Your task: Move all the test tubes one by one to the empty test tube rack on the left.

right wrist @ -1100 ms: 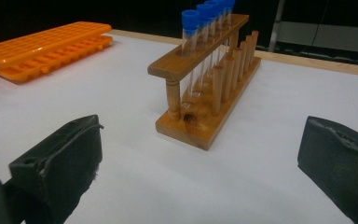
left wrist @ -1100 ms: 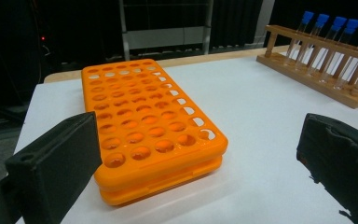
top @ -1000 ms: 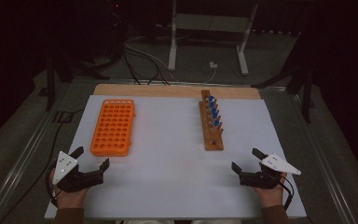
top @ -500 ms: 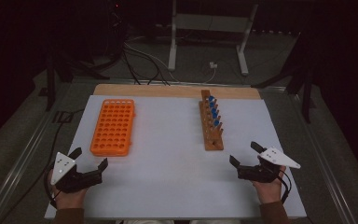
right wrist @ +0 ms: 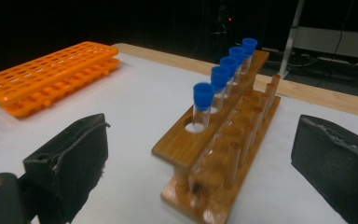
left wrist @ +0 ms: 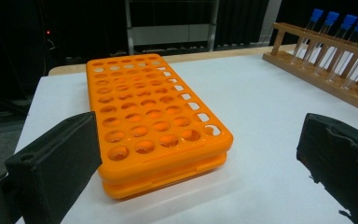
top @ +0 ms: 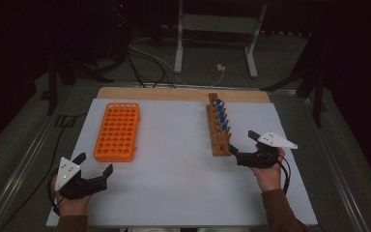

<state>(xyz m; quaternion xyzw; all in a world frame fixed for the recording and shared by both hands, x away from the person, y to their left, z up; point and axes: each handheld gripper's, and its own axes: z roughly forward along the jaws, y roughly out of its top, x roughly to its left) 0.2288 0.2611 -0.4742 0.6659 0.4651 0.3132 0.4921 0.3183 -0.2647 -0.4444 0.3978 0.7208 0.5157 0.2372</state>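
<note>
High view gives me the wooden rack (top: 218,126) just ahead of my right hand-held gripper (top: 244,147), its near end almost between the jaw tips but not touching them. Blue-capped tubes (top: 221,113) stand upright in a row along the rack's far part; in the right gripper view I count four of them (right wrist: 223,77), with an empty hole at the near end of the top bar. My right hand-held gripper's jaws are spread wide, the rack (right wrist: 223,154) standing between and beyond them, nothing clamped.

Across the desk (top: 174,145), well off to the left of that hand-held gripper, lies the orange rack (top: 117,131), flat, all its holes empty as far as I can see. It sits just ahead of my left hand-held gripper (top: 92,166), whose jaws are also apart and hold nothing. Through the left gripper view the orange rack (left wrist: 151,119) fills the space beyond the left jaw, and the wooden rack (left wrist: 326,63) shows far to the right.

My right hand (top: 266,171) and left hand (top: 70,203) hold each tool low over the white surface.
</note>
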